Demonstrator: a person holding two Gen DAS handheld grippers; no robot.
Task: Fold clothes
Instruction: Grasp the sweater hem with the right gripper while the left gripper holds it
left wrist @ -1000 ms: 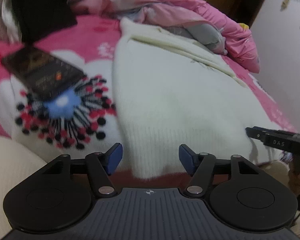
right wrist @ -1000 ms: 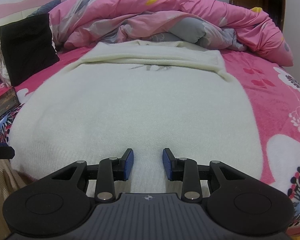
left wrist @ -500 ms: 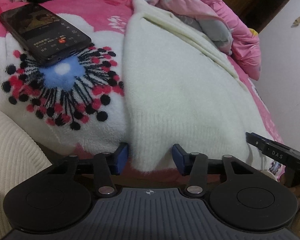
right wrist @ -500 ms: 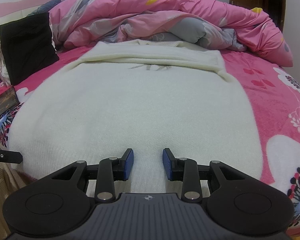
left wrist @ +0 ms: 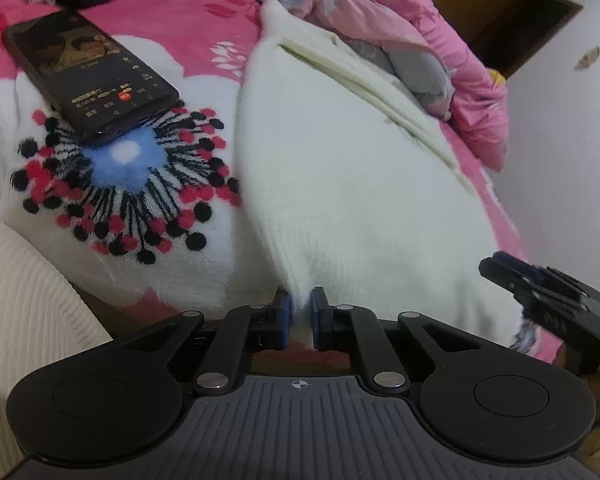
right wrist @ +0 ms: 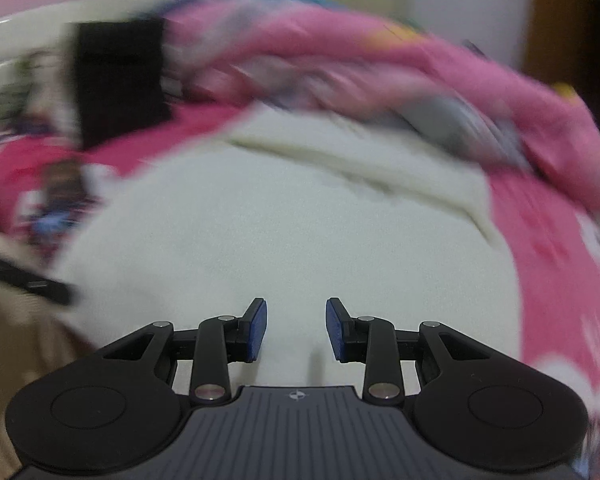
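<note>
left tool [left wrist: 299, 316] clenched on hem corner of white sweater [left wrist: 340, 184], 6 o'clock | right tool [right wrist: 296, 330] released, over sweater hem, view blurred | sweater spread flat on bed [left wrist: 204, 24] | phone [left wrist: 92, 76] at 10 o'clock, beside sweater

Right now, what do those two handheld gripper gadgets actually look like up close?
Both look alike: the left gripper and right gripper have matte black linkage arms with silver rivets, round black side discs, a ribbed grey body bearing a small crosshair mark, and blue pads on the fingertips.
</note>
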